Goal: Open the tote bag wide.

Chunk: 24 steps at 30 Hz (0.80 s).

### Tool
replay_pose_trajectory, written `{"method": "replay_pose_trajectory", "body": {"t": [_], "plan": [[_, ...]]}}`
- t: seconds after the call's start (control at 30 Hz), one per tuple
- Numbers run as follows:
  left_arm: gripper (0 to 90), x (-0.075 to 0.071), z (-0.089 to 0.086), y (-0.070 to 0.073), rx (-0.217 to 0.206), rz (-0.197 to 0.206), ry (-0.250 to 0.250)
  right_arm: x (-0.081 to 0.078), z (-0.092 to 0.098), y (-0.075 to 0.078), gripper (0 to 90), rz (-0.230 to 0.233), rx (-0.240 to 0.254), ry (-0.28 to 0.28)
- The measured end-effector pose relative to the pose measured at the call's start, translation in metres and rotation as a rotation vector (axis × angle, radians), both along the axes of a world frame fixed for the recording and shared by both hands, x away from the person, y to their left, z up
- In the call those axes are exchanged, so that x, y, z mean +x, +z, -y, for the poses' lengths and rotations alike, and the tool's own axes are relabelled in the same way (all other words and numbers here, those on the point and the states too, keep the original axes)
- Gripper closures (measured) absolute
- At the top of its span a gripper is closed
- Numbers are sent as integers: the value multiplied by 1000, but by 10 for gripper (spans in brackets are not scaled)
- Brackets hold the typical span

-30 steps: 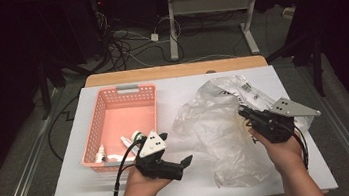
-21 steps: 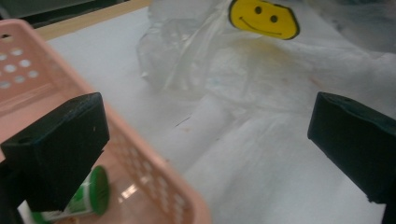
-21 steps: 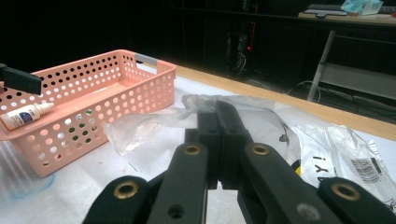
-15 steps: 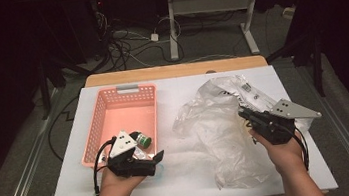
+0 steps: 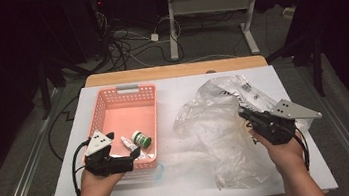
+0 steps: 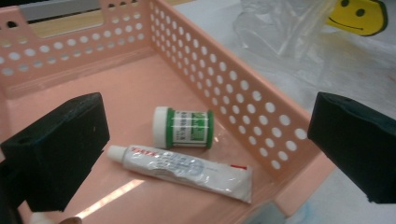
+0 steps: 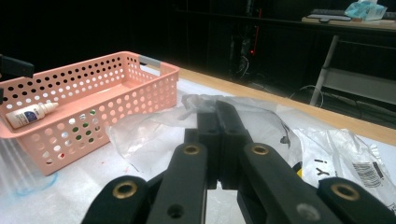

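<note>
Left tool (image 5: 128, 160) moved over basket (image 5: 122, 92), above green jar (image 6: 183, 127).

White table (image 5: 188, 187): pink basket (image 5: 124, 96) on L, clear plastic bag (image 5: 226, 122) on R.

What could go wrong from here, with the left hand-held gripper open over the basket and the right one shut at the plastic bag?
1. The left hand-held gripper straddles the basket wall; closing may pinch the wall rather than the green jar or tube.
2. Jar and tube lie touching, so grabbing one may nudge or roll the other.
3. The right hand-held gripper seems shut on the plastic bag; a pull could drag the loose film toward the basket.
</note>
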State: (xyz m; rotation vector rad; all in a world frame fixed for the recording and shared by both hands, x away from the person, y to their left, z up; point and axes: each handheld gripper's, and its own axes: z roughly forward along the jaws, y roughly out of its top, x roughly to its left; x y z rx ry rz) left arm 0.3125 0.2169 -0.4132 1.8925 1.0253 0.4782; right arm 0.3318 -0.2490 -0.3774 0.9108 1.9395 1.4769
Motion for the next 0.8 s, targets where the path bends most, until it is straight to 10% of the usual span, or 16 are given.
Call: {"method": "replay_pose_trajectory", "body": {"t": [0.8], "plan": [[0, 11, -46, -6, -20, -33, 79, 2, 1, 0, 900, 1, 5, 6]]}}
